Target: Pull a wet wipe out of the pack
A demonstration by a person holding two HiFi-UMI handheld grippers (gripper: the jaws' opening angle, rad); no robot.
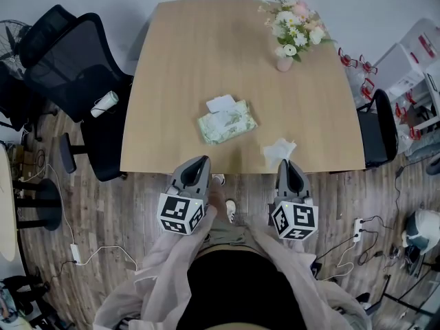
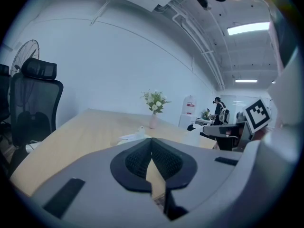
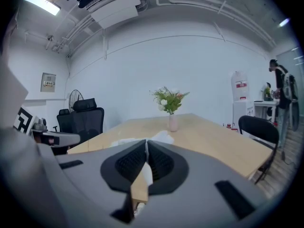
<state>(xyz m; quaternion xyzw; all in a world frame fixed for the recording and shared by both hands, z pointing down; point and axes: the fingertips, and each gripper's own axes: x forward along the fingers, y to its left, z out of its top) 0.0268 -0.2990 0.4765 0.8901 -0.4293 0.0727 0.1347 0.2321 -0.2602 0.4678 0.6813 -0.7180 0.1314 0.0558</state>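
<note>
The green wet wipe pack lies mid-table with its white flap folded open. A crumpled white wipe is clear of the pack, by the table's front edge. My right gripper is at that wipe, and its jaws are shut. In the right gripper view a strip of wipe shows along the seam of the right gripper and past its tips. My left gripper hovers at the table's front edge, short of the pack. The left gripper is shut and empty.
A pink vase of flowers stands at the table's far right. A black office chair with a white roll on it stands left, another chair right. Cables cross the wooden floor. A person stands far off.
</note>
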